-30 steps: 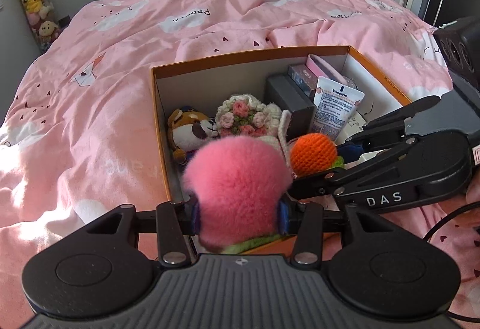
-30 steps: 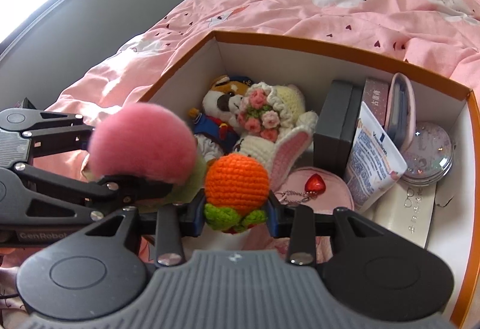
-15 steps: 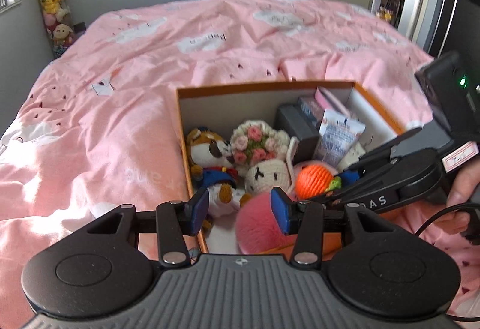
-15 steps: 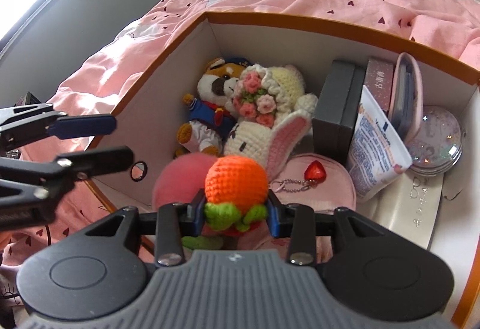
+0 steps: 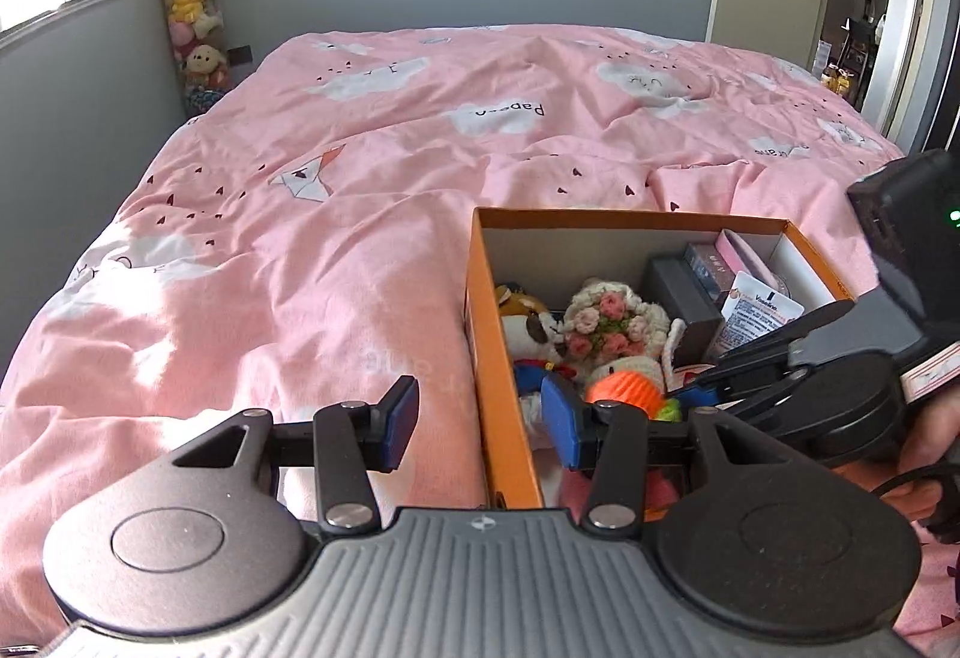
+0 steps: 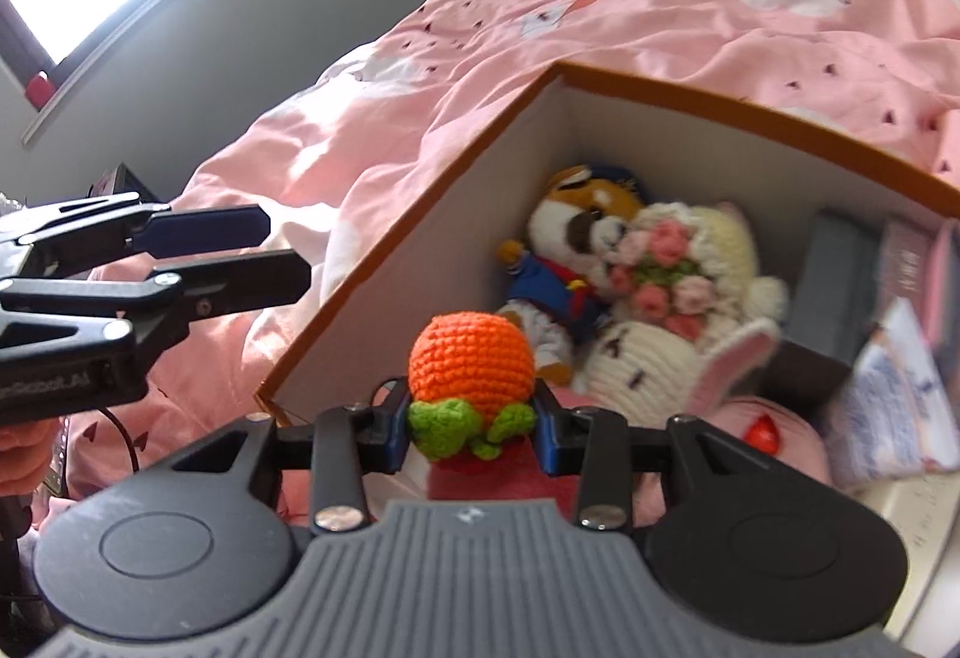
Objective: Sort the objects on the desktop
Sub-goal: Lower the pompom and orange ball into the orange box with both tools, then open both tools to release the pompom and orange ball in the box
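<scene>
The bed [image 5: 360,238] is covered in pink bedding printed with white clouds and small dark hearts. The box [image 6: 690,85] is edged in orange and lined in white, and an orange crocheted ball [image 6: 471,358] with green leaves is seen before a white crocheted rabbit [image 6: 648,367] with pink-lined ears. The fingers [image 5: 399,421] of the black left hand-held gripper [image 5: 480,421] are faced with blue pads.

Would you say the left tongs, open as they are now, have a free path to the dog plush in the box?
Probably yes: the left tongs are open and empty, the box has no lid, and nothing covers the dog plush.
</scene>
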{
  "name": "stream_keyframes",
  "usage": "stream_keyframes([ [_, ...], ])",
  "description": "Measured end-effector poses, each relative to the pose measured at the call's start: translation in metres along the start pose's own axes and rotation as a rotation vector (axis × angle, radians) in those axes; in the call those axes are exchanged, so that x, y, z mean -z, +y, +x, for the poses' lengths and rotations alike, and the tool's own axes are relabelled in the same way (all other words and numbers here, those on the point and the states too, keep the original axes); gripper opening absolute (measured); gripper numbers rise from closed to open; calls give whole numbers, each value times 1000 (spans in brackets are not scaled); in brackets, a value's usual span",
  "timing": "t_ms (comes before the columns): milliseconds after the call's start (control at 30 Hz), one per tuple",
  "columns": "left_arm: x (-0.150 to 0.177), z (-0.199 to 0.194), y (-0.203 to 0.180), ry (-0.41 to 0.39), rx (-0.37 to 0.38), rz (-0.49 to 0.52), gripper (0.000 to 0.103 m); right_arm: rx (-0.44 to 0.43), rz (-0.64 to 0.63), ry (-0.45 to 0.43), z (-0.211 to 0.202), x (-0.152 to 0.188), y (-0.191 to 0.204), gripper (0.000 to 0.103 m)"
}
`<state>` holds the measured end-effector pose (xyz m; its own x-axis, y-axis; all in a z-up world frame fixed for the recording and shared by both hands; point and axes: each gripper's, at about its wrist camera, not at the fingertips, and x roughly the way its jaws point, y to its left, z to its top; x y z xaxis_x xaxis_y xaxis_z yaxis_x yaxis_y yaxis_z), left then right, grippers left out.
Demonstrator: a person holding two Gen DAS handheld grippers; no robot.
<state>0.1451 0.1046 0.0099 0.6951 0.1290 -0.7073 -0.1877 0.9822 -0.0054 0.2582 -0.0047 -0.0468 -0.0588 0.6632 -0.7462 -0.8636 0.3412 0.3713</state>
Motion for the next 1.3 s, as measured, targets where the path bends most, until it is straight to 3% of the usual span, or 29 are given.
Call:
stream_keyframes([
  [300, 4, 2, 5, 16, 5, -30, 53, -11, -17, 23, 11, 1, 10, 44],
  [400, 4, 2, 5, 13, 6, -30, 53, -23, -19, 13, 8, 1, 13, 49],
  [667, 5, -8, -2, -13, 10, -10, 53, 20, 10, -70, -19, 6, 14, 50],
  [800, 0, -18, -8, -65, 8, -4, 53, 130, 29, -198, -56, 14, 17, 50],
  [933, -7, -36, -17, -173, 31, -28, 54, 286, 39, -368, -102, 26, 25, 62],
  [1033, -8, -42, -25, -246, 19, -84, 54, 384, 83, -482, -132, 41, 29, 63],
  [1133, -3, -39, -37, -262, 25, -104, 56, 478, 133, -556, -147, 56, 31, 64],
  [1300, 13, -26, -62, -248, 28, -46, 67, 629, 173, -621, -147, 89, 34, 68],
])
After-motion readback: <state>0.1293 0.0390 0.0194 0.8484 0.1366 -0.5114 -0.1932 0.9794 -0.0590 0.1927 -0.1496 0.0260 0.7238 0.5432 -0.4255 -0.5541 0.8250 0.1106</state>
